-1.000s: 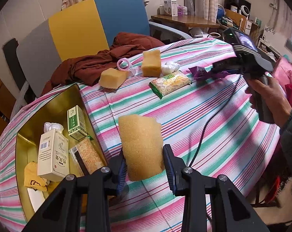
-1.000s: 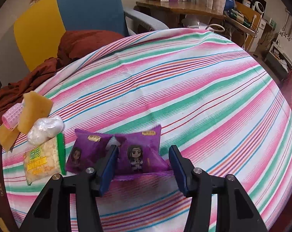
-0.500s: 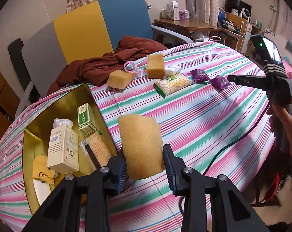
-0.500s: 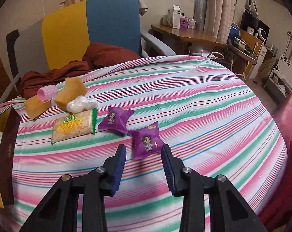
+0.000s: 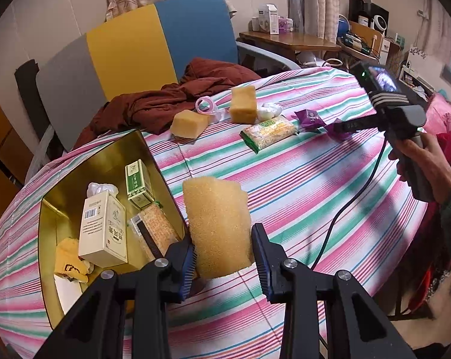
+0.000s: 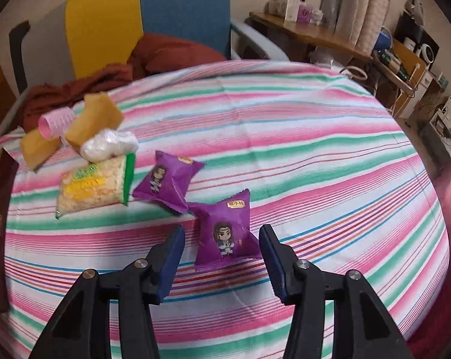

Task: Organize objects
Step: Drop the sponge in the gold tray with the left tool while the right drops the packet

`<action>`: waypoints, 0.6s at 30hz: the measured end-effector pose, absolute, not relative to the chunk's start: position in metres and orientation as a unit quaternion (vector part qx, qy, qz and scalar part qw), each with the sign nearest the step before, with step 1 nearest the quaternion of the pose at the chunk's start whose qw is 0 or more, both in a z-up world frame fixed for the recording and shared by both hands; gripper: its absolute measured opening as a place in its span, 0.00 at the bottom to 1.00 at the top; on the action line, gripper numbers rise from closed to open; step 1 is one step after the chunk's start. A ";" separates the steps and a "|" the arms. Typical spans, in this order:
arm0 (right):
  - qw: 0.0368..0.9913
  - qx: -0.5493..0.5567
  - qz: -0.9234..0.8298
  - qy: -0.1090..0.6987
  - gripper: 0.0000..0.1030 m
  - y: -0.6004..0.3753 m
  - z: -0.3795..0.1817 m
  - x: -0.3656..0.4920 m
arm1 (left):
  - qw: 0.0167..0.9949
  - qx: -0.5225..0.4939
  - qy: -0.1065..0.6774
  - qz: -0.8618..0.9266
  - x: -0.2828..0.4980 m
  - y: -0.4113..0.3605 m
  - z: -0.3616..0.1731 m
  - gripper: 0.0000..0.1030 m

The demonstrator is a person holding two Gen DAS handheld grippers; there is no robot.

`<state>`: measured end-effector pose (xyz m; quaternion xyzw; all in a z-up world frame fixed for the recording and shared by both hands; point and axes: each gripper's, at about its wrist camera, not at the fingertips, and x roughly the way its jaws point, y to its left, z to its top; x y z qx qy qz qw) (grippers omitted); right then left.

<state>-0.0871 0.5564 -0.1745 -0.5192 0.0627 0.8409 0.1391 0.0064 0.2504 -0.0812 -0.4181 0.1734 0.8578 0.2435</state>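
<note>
Your right claw [image 6: 222, 252] has dropped back over the purple packets, its jaws just reopening.
Gold tin [image 5: 76, 179] sits left of your left claw [image 5: 222, 257], which clamps the sponge [image 5: 218, 224]; the nearer purple packet [image 6: 225, 233] lies unpinched between the right claw's jaws.

The sponge [image 5: 216, 224] pinched in the left gripper [image 5: 222, 257] is coarse, porous, matt foam, like the two smaller sponges [image 5: 242, 104] further back, while the box [image 5: 50, 209] beside it has smooth, shiny gold metal walls and holds matt paper cartons [image 5: 104, 233]. The tablecloth [image 6: 300, 155] is soft, matt striped woven cloth, and the two purple packets [image 6: 225, 230] and the snack bag [image 6: 94, 185] on it are glossy, crinkled plastic film. The grippers' frames are matt black plastic with ridged blue pads [image 6: 273, 257], the curler [image 6: 53, 121] is pink plastic, and the brown garment [image 5: 165, 104] is rumpled matt cloth.
</note>
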 end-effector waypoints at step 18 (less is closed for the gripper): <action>0.136 -0.448 0.883 0.038 0.40 0.521 -0.135 -0.046 | 0.214 -0.425 0.148 0.867 -0.009 0.221 -0.077 0.35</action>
